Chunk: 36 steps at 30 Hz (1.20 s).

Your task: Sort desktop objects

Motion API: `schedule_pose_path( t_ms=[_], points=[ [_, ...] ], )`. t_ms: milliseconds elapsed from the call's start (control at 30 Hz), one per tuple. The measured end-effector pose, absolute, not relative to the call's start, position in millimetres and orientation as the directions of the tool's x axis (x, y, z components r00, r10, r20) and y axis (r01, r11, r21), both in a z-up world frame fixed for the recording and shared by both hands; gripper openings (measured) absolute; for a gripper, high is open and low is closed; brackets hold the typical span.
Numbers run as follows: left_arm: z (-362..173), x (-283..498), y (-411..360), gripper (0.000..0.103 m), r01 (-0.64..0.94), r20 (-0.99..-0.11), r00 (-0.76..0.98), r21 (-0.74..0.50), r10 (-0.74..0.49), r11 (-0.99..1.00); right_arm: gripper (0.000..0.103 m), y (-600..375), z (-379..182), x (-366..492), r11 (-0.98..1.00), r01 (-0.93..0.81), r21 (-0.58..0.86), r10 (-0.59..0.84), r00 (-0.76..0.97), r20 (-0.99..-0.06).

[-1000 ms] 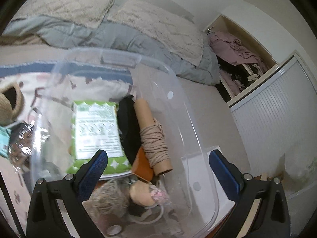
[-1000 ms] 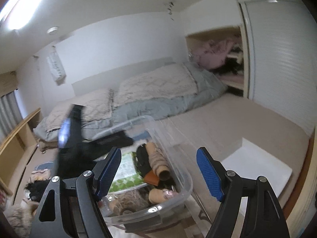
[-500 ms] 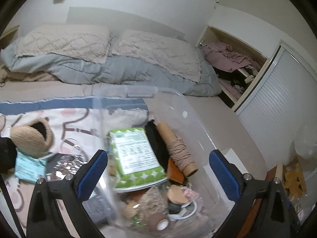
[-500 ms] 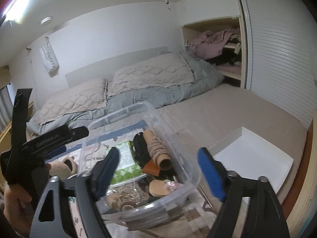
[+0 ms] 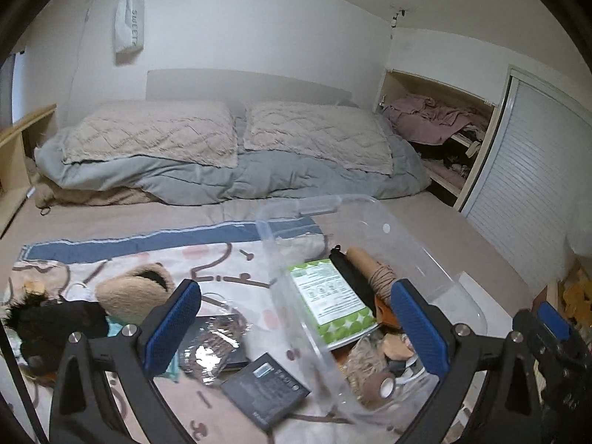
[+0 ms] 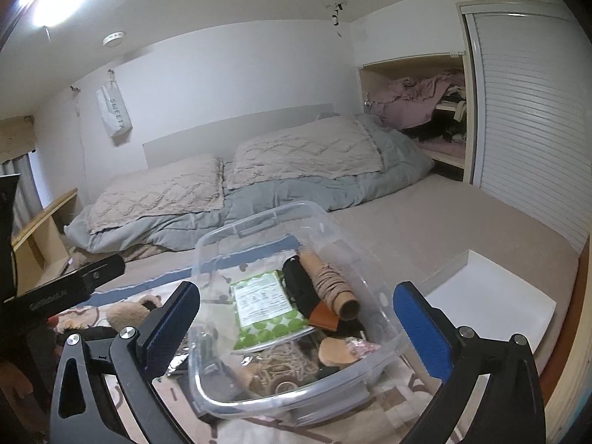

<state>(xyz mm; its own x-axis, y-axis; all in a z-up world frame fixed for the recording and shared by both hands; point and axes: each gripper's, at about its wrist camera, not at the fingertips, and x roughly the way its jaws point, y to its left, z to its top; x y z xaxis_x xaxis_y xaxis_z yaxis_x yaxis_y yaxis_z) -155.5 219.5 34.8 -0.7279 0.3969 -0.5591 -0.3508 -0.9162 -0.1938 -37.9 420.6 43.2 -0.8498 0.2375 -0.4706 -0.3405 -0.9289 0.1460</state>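
A clear plastic bin point(image 5: 436, 270) point(image 6: 207, 384) sits on a patterned cloth point(image 5: 222, 259) on the bed. It holds a green wipes pack point(image 5: 327, 298) point(image 6: 264, 305), a twine-wrapped cardboard tube point(image 5: 373, 270) point(image 6: 335, 288), a black item, an orange piece and loose twine. Left of the bin lie a dark box point(image 5: 264, 381), a shiny packet point(image 5: 212, 344), a tan fuzzy slipper point(image 5: 133, 290) and a black furry thing point(image 5: 55, 323). My left gripper point(image 5: 296, 329) is open and empty above them. My right gripper point(image 6: 296, 329) is open and empty above the bin.
A white lid point(image 6: 492, 296) lies right of the bin near the bed's wooden edge. Pillows point(image 5: 229, 137) and a grey duvet lie at the back. An open closet point(image 5: 440, 129) with clothes and a slatted door point(image 6: 532, 111) are on the right.
My left gripper has pulled back and up from inside the bin, so the loose items left of it show. My right gripper has risen and tilted a little toward the bin.
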Motion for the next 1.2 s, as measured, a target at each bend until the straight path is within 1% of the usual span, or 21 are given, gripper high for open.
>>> schedule_pose_path(
  t_ms=[133,233,367,533,700,867,1033,1200],
  points=[
    [40.1,-139.7,203.6,0.103,-0.347,-0.528,-0.765,-0.145,0.369,-0.927,0.103,410.7,45.5,-31.6,-0.93,-0.333,0.157,0.23,-0.859,-0.458],
    [41.1,-128.8,197.2,0.103,-0.364,-0.519,-0.773,-0.111,0.366,-0.925,0.103,404.0,46.6,-26.3,-0.93,-0.332,0.156,0.233,-0.863,-0.449],
    [41.7,-112.1,184.0,0.103,-0.374,-0.484,-0.797,-0.075,0.361,-0.924,0.103,394.7,46.1,-18.3,-0.934,-0.319,0.161,0.221,-0.87,-0.44],
    [39.3,-95.4,170.7,0.103,-0.378,-0.449,-0.817,-0.054,0.361,-0.924,0.103,378.9,45.8,-9.3,-0.943,-0.308,0.127,0.228,-0.875,-0.428],
    [34.3,-88.0,157.7,0.103,-0.406,-0.451,-0.8,-0.076,0.394,-0.911,0.103,364.5,43.2,-0.8,-0.951,-0.289,0.107,0.22,-0.881,-0.419],
    [30.0,-80.4,147.1,0.103,-0.408,-0.455,-0.794,-0.093,0.403,-0.908,0.103,353.2,38.6,5.4,-0.954,-0.284,0.091,0.221,-0.879,-0.423],
    [27.9,-71.5,141.5,0.103,-0.406,-0.449,-0.803,-0.068,0.391,-0.911,0.103,344.0,34.4,9.1,-0.955,-0.289,0.066,0.234,-0.871,-0.432],
    [20.9,-65.7,141.5,0.103,-0.412,-0.466,-0.801,-0.025,0.375,-0.911,0.103,339.8,27.9,10.0,-0.955,-0.293,0.049,0.239,-0.858,-0.455]
  ],
)
